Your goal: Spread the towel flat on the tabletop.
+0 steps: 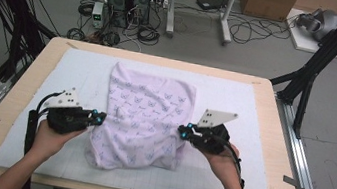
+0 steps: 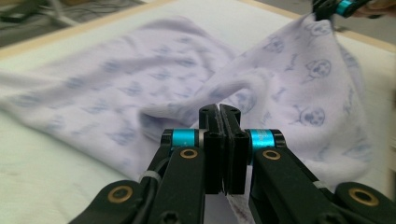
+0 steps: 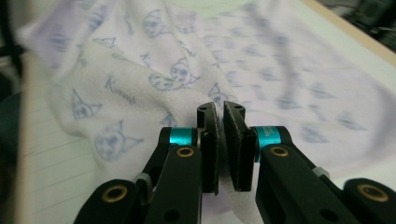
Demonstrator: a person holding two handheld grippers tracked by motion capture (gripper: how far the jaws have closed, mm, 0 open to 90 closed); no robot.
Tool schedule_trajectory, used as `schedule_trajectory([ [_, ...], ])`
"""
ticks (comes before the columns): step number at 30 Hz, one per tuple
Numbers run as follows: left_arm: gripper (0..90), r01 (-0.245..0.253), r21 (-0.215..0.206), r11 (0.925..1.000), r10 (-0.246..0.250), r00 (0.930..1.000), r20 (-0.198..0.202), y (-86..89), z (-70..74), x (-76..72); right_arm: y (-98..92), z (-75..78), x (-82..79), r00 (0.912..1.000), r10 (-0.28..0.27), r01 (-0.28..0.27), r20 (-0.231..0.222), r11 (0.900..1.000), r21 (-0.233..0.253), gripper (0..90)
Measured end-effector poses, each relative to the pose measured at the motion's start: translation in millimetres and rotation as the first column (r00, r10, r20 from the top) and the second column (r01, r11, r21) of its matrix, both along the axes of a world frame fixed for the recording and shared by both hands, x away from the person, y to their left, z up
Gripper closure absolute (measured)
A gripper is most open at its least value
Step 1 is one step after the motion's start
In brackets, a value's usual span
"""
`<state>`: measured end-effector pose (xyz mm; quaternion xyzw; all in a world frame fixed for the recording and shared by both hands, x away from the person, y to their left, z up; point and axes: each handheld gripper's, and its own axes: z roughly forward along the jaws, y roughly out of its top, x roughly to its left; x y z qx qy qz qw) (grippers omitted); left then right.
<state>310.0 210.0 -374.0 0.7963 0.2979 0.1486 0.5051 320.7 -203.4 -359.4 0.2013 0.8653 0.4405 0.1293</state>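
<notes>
The wooden worktop [image 1: 18, 102] carries a pale gridded mat [image 1: 224, 183], and on the mat's middle lies a lilac blanket [image 1: 145, 116] printed with small blue cartoon faces, bunched and partly doubled over rather than flat. The person's hands come in from the near edge, one at each side of the cloth.

The left tongs [image 1: 101, 117] are closed on the blanket's left edge; in the left gripper view the tongs [image 2: 219, 116] stand pressed together with a thin fold of fleece between them. The right tongs [image 1: 184, 131] grip the right edge likewise, and the right gripper view shows those tongs [image 3: 220, 116] nipped narrow on a thicker tuck of cloth.

This looks like the start of a lift to spread or fold. To do it well, I would raise both edges evenly, keep the two grips level, and draw the hands apart until the slack in the middle goes taut. The soft fleece could slip from a shallow bite, so pull gently.
</notes>
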Motion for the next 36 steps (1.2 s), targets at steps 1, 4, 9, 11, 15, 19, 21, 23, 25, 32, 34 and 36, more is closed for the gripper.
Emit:
schedule_trajectory([
  [1,88.0,-0.017,0.006,0.9998,0.017,0.9998,-0.014,-1.7,-3.4,9.3,-1.7,-4.1,10.7,0.9997,-0.019,0.019,-0.017,1.000,-0.004,85.0],
  [4,87.9,-0.065,0.044,0.9969,0.067,0.9968,-0.045,-7.8,-18.1,33.8,-4.5,-25.4,40.1,0.9923,-0.087,0.084,-0.088,0.996,-0.039,84.8],
  [9,78.9,-0.113,0.061,0.9917,0.121,0.9822,-0.144,-5.3,-41.2,58.7,-2.4,-52.2,67.3,0.9768,-0.130,0.123,-0.170,0.991,-0.054,77.3],
  [11,72.5,-0.101,0.033,0.9944,0.105,0.9843,-0.142,0.2,-37.6,55.8,-1.4,-48.6,64.0,0.9802,-0.118,0.113,-0.159,0.993,-0.040,74.5],
  [15,64.0,-0.059,0.030,0.9978,0.061,0.9929,-0.102,7.3,-21.1,40.0,-7.5,-30.7,46.2,0.9912,-0.085,0.086,-0.102,0.996,0.006,67.6],
  [19,58.3,0.000,0.019,0.9998,0.001,0.9973,-0.073,7.8,-9.9,19.5,-11.1,-21.0,19.5,0.9971,-0.025,0.028,-0.072,0.999,0.038,64.2],
  [21,56.7,0.036,0.012,0.9993,-0.035,0.9974,-0.063,5.9,-8.0,7.2,-9.1,-21.6,4.7,0.9982,0.012,-0.010,-0.059,1.000,0.020,62.5],
  [23,54.8,0.081,0.014,0.9966,-0.081,0.9954,-0.052,1.7,-8.2,-6.0,-8.3,-25.2,-9.8,0.9976,0.051,-0.049,-0.047,0.998,0.025,61.9],
  [25,52.5,0.126,0.008,0.9920,-0.125,0.9908,-0.053,-3.4,-10.9,-18.1,-7.1,-31.0,-20.7,0.9950,0.079,-0.077,-0.062,0.997,0.023,60.2],
  [32,47.3,0.203,0.138,0.9694,-0.193,0.9775,-0.086,-16.7,-36.3,-35.5,5.0,-60.2,-35.4,0.9834,0.146,-0.150,-0.107,0.988,-0.033,58.4],
  [34,48.7,0.201,0.191,0.9609,-0.184,0.9777,-0.101,-18.2,-45.6,-35.0,9.7,-67.6,-32.9,0.9811,0.153,-0.161,-0.118,0.985,-0.057,59.5],
  [36,57.6,0.222,0.231,0.9474,-0.198,0.9725,-0.123,-19.0,-54.4,-33.3,14.6,-73.9,-30.0,0.9795,0.150,-0.163,-0.135,0.982,-0.093,64.2],
])
